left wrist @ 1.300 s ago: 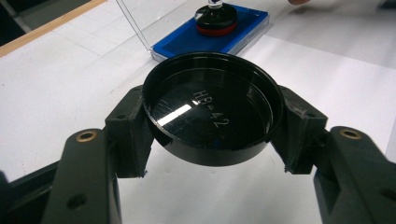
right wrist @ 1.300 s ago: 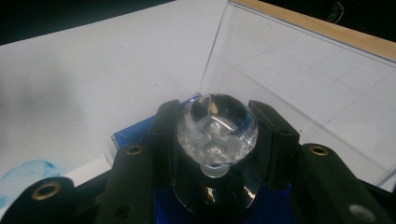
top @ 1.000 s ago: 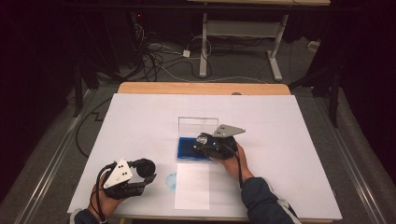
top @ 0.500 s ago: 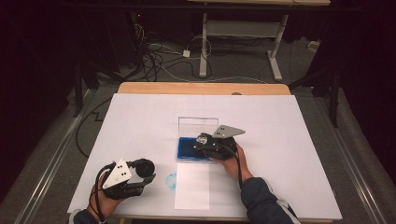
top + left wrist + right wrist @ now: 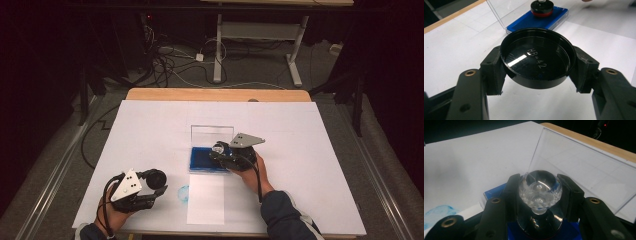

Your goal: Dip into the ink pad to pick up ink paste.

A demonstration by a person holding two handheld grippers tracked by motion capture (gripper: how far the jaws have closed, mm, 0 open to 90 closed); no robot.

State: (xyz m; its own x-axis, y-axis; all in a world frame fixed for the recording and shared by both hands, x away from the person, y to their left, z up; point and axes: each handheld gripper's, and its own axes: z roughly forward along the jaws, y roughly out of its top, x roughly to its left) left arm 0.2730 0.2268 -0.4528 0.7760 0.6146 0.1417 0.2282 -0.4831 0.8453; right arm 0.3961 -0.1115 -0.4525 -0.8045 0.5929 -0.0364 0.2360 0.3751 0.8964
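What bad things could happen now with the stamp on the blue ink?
1. The right gripper pinches only the stamp's round clear knob; that smooth ball might slip or twist out.
2. The stamp sits on the blue ink pad, beside its upright clear lid; a tilted lift could bump the lid.
3. A blue smudge already marks the white paper; more ink could drip.

Wood table (image 5: 150,94) w/ white sheet (image 5: 150,135), blue ink pad (image 5: 200,159), paper strip (image 5: 205,202).
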